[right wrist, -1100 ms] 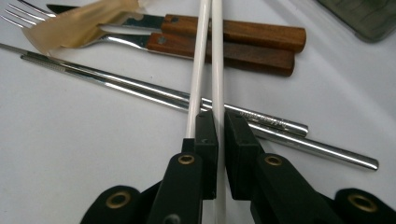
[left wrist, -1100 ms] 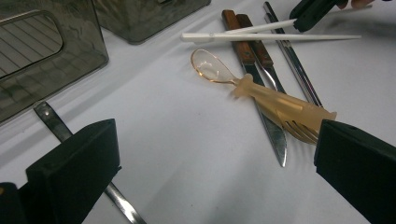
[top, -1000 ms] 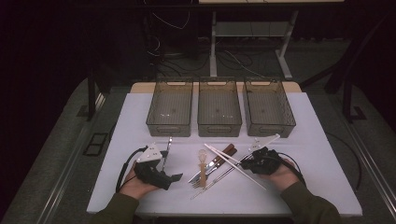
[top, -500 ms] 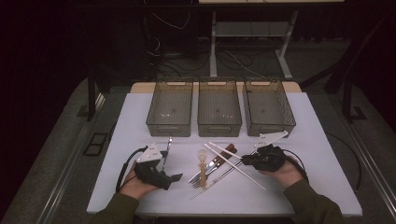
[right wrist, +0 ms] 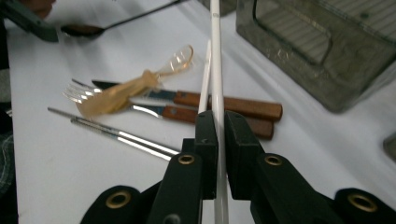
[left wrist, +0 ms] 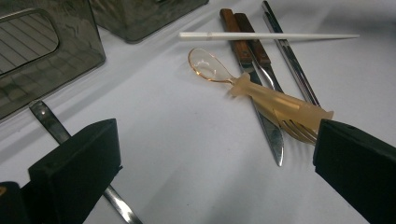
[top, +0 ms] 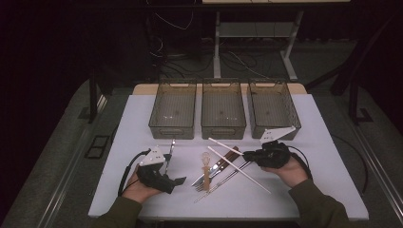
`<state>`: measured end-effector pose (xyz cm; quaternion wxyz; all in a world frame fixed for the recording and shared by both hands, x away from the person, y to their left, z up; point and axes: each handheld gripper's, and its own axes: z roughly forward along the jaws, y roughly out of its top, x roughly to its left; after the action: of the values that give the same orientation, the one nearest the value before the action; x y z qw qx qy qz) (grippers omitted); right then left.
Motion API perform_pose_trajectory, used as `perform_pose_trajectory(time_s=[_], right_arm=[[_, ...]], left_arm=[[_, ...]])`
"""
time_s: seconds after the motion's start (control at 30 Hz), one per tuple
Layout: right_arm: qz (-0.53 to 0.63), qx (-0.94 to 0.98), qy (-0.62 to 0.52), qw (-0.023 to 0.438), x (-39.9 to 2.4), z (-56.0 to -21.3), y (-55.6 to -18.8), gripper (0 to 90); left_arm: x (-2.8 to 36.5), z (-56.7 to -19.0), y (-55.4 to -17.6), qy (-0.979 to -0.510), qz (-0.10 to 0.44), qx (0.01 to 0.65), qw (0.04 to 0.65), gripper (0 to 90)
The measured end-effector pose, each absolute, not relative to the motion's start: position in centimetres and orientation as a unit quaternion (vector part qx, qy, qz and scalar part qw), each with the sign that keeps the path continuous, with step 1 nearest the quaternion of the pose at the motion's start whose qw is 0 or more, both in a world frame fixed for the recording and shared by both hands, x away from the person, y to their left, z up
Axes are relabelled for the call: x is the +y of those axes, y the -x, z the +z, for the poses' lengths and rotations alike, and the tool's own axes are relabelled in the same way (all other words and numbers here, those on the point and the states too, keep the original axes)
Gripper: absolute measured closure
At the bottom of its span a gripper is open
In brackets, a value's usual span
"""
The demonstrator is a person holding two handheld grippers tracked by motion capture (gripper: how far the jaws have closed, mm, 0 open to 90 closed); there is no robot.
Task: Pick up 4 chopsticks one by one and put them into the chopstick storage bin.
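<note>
Jaws of the right hand-held gripper are clamping a white chopstick, holding it just above the counter. Beside it, the left hand-held gripper is resting with jaws apart. Spoon, knives and fork are lying between them, bins standing beyond.

**Cutlery and bins on the white table, counted**

Three smoky translucent plastic bins stand in a row. Two long white plastic chopsticks are here, and two wooden-handled steel knives. Two thin metal chopsticks lie together. One translucent amber plastic spoon, one steel fork and one long dark metal spoon complete the count.
</note>
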<state>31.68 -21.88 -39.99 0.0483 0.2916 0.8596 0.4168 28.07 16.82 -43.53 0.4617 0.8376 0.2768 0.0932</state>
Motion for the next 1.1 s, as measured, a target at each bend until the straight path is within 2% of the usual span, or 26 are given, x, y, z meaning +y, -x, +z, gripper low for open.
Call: perform_pose_trajectory(time_s=[0.67, 1.1], right_arm=[[0.433, 0.851, -0.290, 0.060, -19.3, -37.4, -33.7, 84.6], [0.436, 0.847, -0.297, 0.070, -17.0, -35.6, -36.3, 84.6]], left_arm=[[16.9, -43.5, -28.0, -0.834, 0.093, 0.279, 0.467, 0.0], [16.7, -43.6, -28.0, -0.832, 0.092, 0.280, 0.470, 0.0]])
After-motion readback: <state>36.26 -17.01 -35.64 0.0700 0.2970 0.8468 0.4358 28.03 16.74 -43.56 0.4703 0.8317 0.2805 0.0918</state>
